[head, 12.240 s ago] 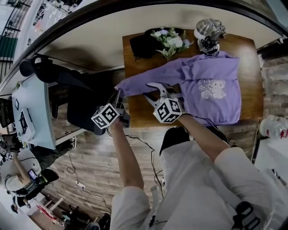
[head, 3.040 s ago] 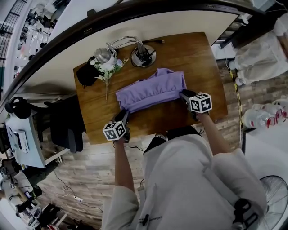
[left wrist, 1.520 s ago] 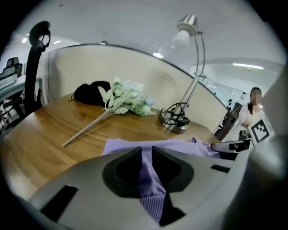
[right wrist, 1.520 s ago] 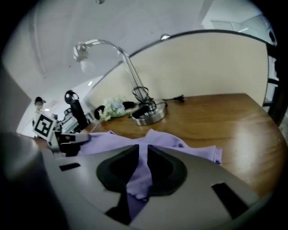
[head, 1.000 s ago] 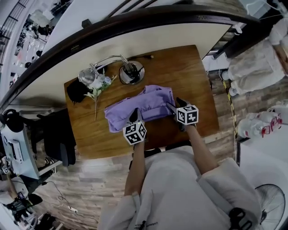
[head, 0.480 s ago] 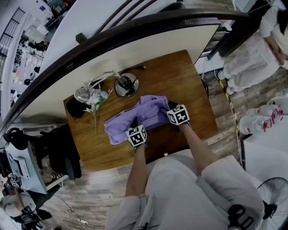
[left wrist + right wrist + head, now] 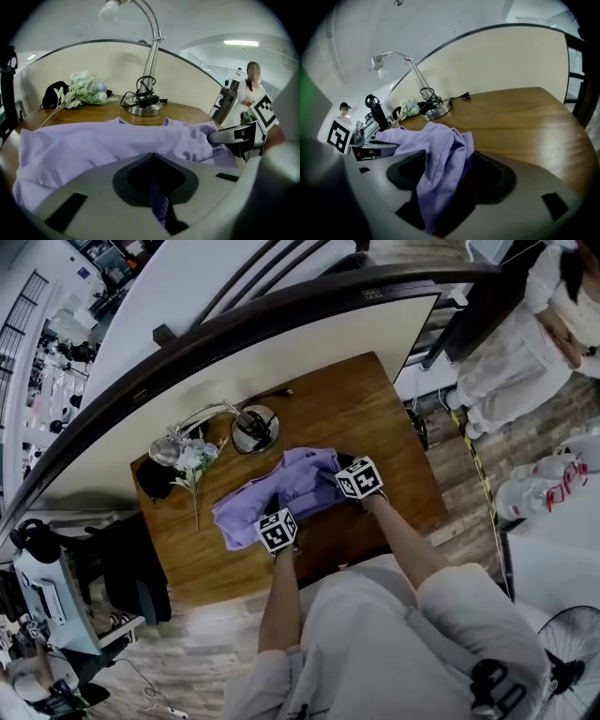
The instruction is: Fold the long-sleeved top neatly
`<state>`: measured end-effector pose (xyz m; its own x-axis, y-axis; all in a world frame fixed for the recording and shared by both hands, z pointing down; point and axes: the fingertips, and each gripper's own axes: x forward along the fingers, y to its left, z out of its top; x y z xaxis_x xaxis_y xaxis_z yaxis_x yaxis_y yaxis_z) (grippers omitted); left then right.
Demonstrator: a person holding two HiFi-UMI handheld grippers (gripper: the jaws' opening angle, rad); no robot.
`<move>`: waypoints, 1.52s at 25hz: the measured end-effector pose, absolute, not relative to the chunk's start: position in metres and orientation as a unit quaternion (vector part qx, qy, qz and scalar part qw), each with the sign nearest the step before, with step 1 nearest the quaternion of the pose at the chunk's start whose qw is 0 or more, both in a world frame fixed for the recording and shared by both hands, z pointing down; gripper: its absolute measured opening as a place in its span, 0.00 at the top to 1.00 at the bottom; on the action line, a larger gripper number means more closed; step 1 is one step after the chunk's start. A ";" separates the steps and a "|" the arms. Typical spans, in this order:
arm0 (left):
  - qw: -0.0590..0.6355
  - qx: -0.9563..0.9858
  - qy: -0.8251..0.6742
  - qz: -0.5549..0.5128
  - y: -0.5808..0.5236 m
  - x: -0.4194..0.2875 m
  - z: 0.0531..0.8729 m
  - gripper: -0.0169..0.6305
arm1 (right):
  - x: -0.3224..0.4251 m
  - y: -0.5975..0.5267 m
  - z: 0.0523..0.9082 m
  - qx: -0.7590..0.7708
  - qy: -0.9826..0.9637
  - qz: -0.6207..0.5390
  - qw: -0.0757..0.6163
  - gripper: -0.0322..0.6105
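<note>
The purple long-sleeved top (image 7: 267, 491) lies folded into a band on the wooden table (image 7: 375, 409). My left gripper (image 7: 277, 514) is at the top's near edge, shut on it. In the left gripper view a thin strip of purple cloth (image 7: 159, 206) is pinched between the jaws, and the rest of the top (image 7: 93, 145) spreads ahead. My right gripper (image 7: 333, 472) is at the top's right end, shut on a bunched fold. In the right gripper view that fold (image 7: 440, 159) hangs through the jaws. Each gripper shows in the other's view, the right gripper (image 7: 232, 136) and the left gripper (image 7: 370, 151).
A desk lamp (image 7: 248, 423), a bunch of pale flowers (image 7: 192, 460) and a black object (image 7: 150, 479) sit at the table's far left. A curved partition runs behind the table. A person in white (image 7: 511, 352) stands at the right, beyond the table.
Both grippers have sunk a little toward the table with the cloth still in them. The right one has come slightly leftward, and the top's right end now lies bunched.
</note>
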<state>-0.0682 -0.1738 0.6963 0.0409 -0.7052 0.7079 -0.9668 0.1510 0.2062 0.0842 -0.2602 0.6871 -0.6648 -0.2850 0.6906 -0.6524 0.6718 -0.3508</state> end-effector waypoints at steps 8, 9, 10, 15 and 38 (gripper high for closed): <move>0.343 0.623 -0.677 0.188 -0.166 -0.068 0.695 0.94 | 0.080 -0.251 0.685 0.261 -0.856 0.326 0.306 0.65; 0.346 0.624 -0.675 0.187 -0.166 -0.066 0.695 0.94 | 0.082 -0.251 0.684 0.260 -0.856 0.326 0.304 0.68; 0.350 0.626 -0.672 0.185 -0.167 -0.064 0.695 0.94 | 0.084 -0.251 0.681 0.259 -0.857 0.327 0.301 0.73; 0.359 0.628 -0.667 0.182 -0.168 -0.063 0.694 0.94 | 0.077 -0.244 0.662 0.259 -0.865 0.317 0.289 0.88; 0.353 0.706 -0.606 0.100 -0.136 -0.136 0.630 0.94 | -0.008 -0.173 0.557 0.387 -0.828 0.311 0.260 0.89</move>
<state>-0.1355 -0.1364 0.6302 0.2453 -0.7845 0.5695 -0.9260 -0.0158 0.3771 -0.0078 -0.1732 0.5570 -0.5657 -0.4782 0.6718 -0.8023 0.5072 -0.3146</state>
